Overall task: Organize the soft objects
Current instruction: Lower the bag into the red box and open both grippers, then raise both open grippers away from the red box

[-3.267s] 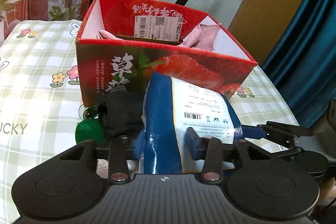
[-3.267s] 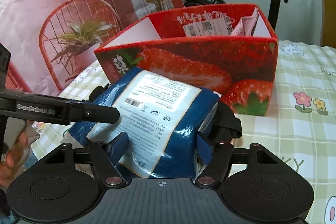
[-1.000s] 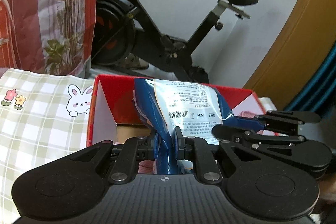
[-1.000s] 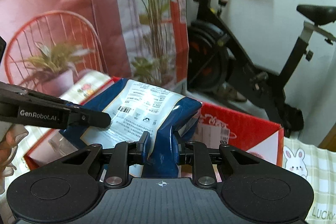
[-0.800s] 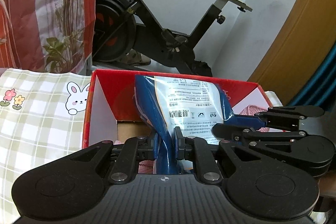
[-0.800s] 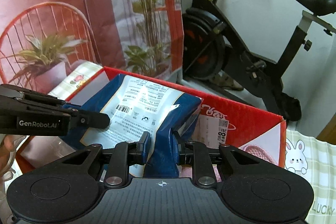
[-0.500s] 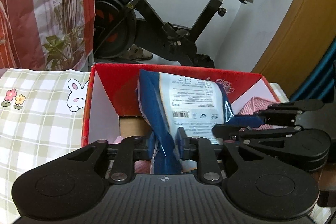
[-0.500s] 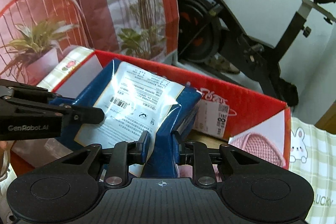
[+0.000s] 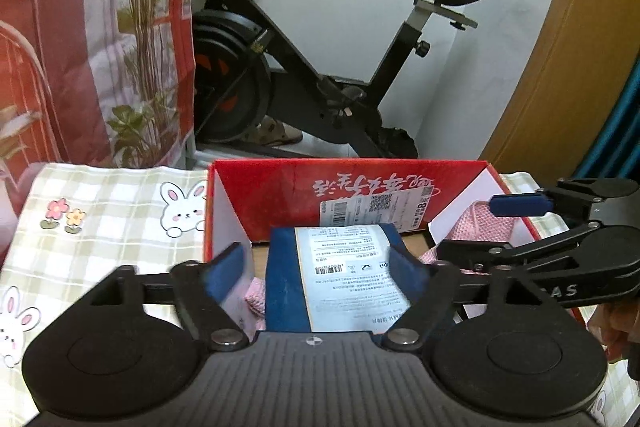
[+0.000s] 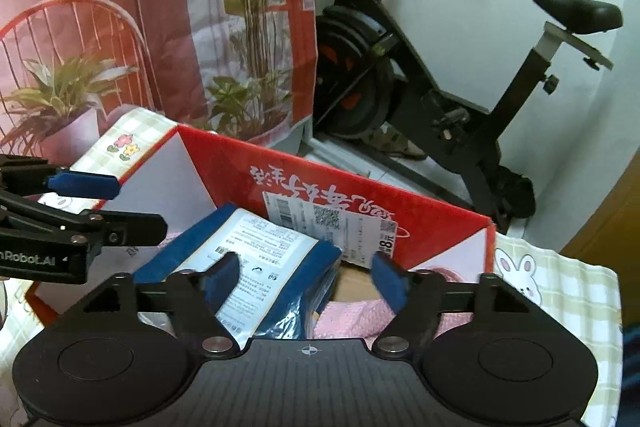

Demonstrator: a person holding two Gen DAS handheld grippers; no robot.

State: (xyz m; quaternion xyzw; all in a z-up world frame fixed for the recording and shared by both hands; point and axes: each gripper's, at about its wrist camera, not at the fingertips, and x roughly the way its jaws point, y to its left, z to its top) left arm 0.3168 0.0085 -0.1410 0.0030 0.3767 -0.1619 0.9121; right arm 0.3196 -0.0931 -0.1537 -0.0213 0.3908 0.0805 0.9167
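A blue soft package with a white label [image 9: 340, 279] [image 10: 256, 255] lies inside the red strawberry box [image 9: 280, 195] [image 10: 240, 183], partly on a pink knitted cloth [image 9: 488, 227] [image 10: 352, 315]. My left gripper [image 9: 316, 267] hangs just above the box with its jaws opening wide. The package lies below and between its blue pads, and neither pad presses on it. My right gripper [image 10: 306, 279] hovers over the package's right end, its jaws also opening, with nothing gripped. Each gripper shows in the other's view: the right gripper [image 9: 500, 227] and the left gripper [image 10: 116, 205].
The box stands on a checked tablecloth with rabbits and flowers [image 9: 100, 219]. Behind it are a black exercise bike [image 9: 312, 79], a red backdrop printed with plants [image 10: 140, 27], a wooden door [image 9: 568, 67] and a teal curtain at the far right. A hand [image 9: 616, 327] shows at the right edge.
Both grippers carried the blue package from the table up over the box, then let go. It dropped into the box, and both pairs of jaws spread wide and lifted slightly.
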